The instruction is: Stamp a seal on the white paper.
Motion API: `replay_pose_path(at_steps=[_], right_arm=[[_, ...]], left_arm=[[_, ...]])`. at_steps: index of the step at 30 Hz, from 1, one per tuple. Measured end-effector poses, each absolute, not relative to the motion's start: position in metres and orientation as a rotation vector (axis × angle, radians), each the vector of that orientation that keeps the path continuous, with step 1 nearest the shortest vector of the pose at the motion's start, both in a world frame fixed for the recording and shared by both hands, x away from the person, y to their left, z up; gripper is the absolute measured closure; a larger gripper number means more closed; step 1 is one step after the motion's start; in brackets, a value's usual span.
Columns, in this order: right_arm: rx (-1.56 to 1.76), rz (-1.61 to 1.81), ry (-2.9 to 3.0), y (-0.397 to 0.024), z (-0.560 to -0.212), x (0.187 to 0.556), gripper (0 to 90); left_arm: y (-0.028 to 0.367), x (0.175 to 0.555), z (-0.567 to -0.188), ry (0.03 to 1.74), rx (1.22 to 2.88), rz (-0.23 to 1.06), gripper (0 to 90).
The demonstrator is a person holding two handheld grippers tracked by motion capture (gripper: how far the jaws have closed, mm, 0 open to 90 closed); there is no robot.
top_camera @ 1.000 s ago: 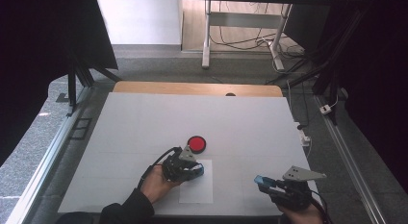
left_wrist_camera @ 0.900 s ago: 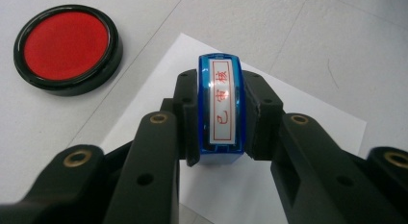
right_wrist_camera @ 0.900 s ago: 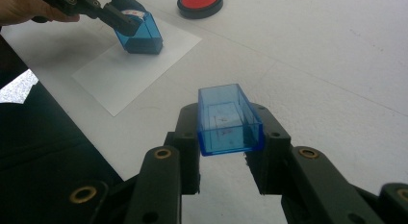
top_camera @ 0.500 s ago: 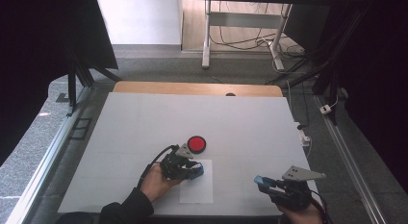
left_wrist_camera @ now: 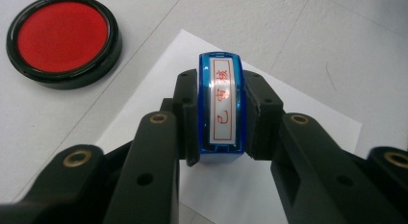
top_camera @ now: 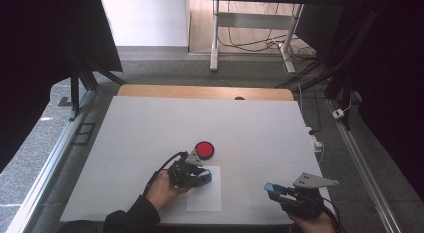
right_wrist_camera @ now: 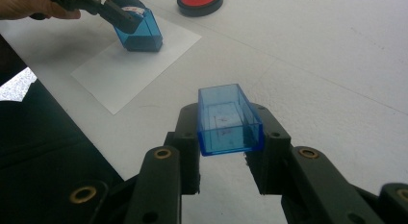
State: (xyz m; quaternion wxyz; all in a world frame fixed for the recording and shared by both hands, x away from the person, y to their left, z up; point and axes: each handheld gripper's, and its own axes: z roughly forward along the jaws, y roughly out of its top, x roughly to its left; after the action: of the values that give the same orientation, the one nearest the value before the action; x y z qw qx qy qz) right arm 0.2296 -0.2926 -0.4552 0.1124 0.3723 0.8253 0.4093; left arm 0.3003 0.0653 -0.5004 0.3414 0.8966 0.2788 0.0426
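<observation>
Your left gripper [top_camera: 199, 177] clamps the blue stamp [left_wrist_camera: 220, 106] and presses it onto the white paper [top_camera: 205, 197], just on your side of the red ink pad [top_camera: 204, 150]. Your right gripper [top_camera: 274, 189], well to the right of the paper, grips the stamp's clear blue cap [right_wrist_camera: 228, 119] (open end up). The stamp's long axis lies along the jaws; the left gripper view shows its red-lettered label.

No visible change, stamp [top_camera: 202, 177] and cap [top_camera: 274, 188] unmoved
</observation>
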Motion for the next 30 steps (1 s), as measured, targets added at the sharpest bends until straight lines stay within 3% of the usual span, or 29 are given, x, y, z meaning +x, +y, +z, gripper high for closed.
replay_pose_path(at_steps=[6, 14, 30], right_arm=[[1.092, 1.193, 2.421, -0.293, -0.455, 0.229, 67.9], [1.091, 1.193, 2.422, -0.293, -0.455, 0.229, 67.9], [1.087, 1.208, 2.416, -0.294, -0.455, 0.228, 67.9]], left_arm=[[0.072, 0.307, -0.503, 0.752, 2.296, 0.040, 70.8], [0.062, 0.297, -0.500, 0.717, 2.352, 0.148, 70.7], [0.073, 0.307, -0.500, 0.770, 2.305, 0.039, 70.3]])
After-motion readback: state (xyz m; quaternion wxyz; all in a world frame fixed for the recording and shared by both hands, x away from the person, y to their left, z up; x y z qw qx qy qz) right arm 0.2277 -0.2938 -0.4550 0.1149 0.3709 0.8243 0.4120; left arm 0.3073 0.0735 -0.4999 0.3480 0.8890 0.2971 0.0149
